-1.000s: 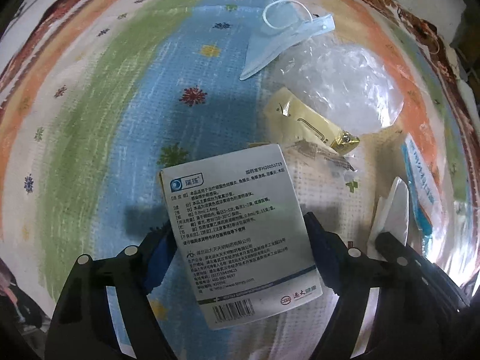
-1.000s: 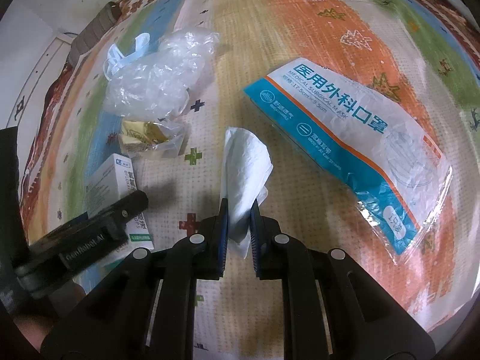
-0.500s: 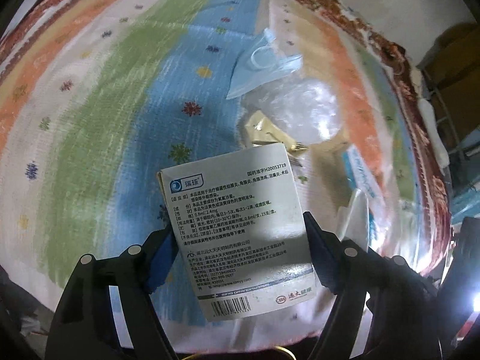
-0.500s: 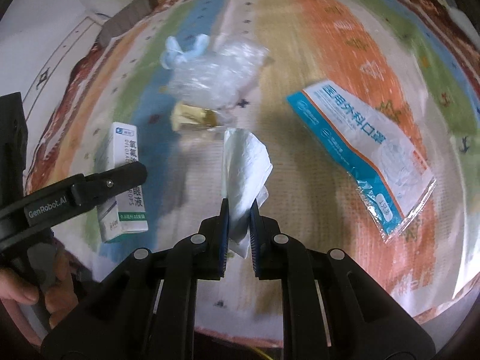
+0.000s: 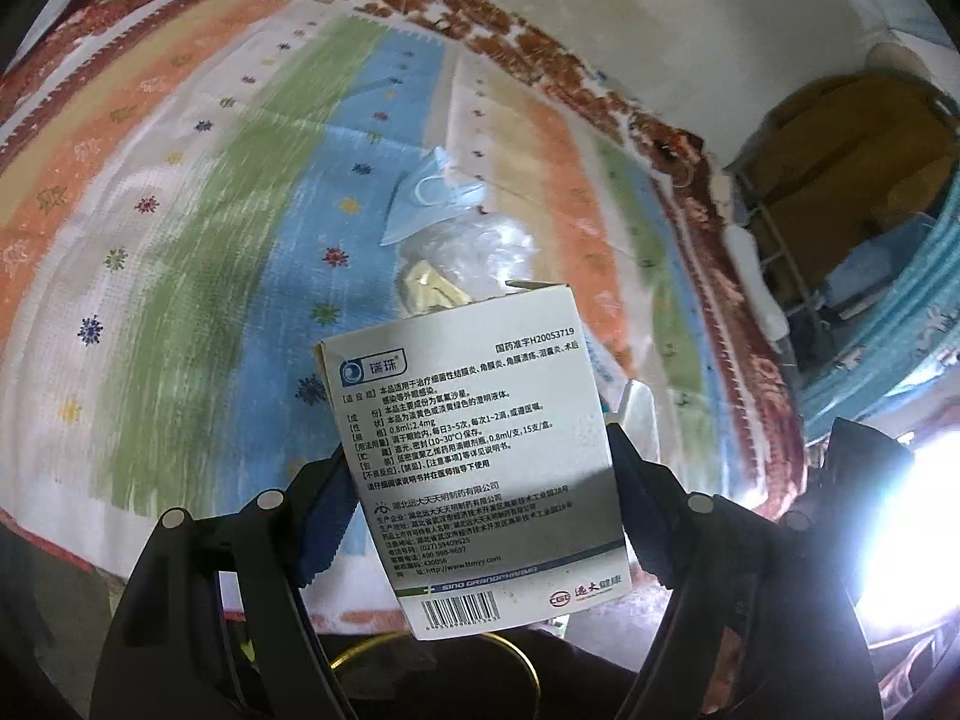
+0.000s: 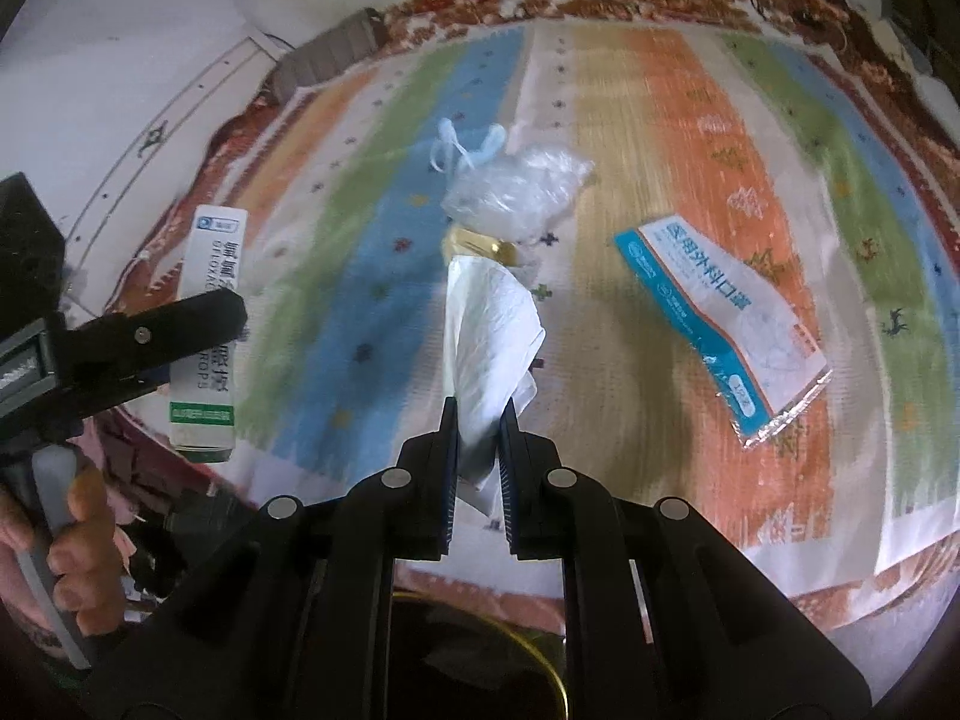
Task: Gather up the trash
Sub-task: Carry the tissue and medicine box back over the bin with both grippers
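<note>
My left gripper is shut on a white medicine box printed with dark text, held up above the striped cloth; the same box shows at the left of the right wrist view. My right gripper is shut on a crumpled white tissue that stands up between its pads. On the cloth lie a blue face mask, a clear plastic bag, a gold wrapper and a blue-and-white mask packet.
The striped cloth covers a table with a red patterned border. A dark bin with a gold rim sits below the near edge. Shelves with boxes stand to the right. A person's hand grips the left tool's handle.
Both grippers have risen and pulled back from the cloth with the box and the tissue. The trash on the cloth looks smaller, and the table edge and the bin have come into view.
</note>
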Action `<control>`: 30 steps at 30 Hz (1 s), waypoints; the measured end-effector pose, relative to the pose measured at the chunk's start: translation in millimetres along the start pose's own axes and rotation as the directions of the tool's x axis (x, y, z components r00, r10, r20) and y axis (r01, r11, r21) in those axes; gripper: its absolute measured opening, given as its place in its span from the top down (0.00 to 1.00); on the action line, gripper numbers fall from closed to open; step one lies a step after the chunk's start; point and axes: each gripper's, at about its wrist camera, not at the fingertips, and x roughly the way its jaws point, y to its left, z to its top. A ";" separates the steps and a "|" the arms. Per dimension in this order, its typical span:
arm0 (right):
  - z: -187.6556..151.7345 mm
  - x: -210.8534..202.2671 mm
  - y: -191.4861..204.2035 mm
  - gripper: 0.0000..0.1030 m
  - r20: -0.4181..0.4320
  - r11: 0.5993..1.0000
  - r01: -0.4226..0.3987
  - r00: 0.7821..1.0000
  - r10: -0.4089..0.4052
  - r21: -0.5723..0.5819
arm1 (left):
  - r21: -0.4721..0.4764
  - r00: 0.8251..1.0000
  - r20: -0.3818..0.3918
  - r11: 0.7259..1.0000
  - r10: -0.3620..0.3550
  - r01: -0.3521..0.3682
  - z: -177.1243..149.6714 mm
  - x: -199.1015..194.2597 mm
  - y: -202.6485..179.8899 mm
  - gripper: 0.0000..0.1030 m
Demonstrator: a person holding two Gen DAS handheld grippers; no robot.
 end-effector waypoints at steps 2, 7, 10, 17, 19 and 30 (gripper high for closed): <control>-6.0 -16.6 5.1 0.89 0.028 1.000 -0.016 0.999 0.017 -0.009 | -0.001 1.000 0.006 1.000 -0.025 0.025 -5.3 -9.2 -2.3 0.27; -26.8 -50.6 14.4 0.89 0.077 0.998 -0.045 0.996 0.047 -0.035 | 0.041 0.995 0.041 0.995 -0.089 0.087 -24.8 -35.6 -16.6 0.27; -42.2 -67.8 19.0 0.89 0.103 0.997 -0.054 0.993 0.059 -0.047 | 0.087 0.995 0.057 0.993 -0.085 0.079 -36.5 -45.3 -25.9 0.27; -69.8 -92.3 16.3 0.89 0.137 0.997 -0.068 0.988 0.073 -0.042 | 0.209 0.992 0.108 0.977 -0.061 0.038 -78.8 -71.2 -44.7 0.27; -79.2 -95.7 18.4 0.89 0.137 0.996 -0.074 0.987 0.080 -0.047 | 0.221 0.992 0.114 0.975 -0.056 0.030 -88.7 -74.8 -45.9 0.27; -136.3 -104.2 28.8 0.89 0.102 0.993 -0.077 0.991 0.086 -0.093 | 0.176 0.987 0.131 0.982 -0.090 0.066 -133.8 -87.2 -36.8 0.27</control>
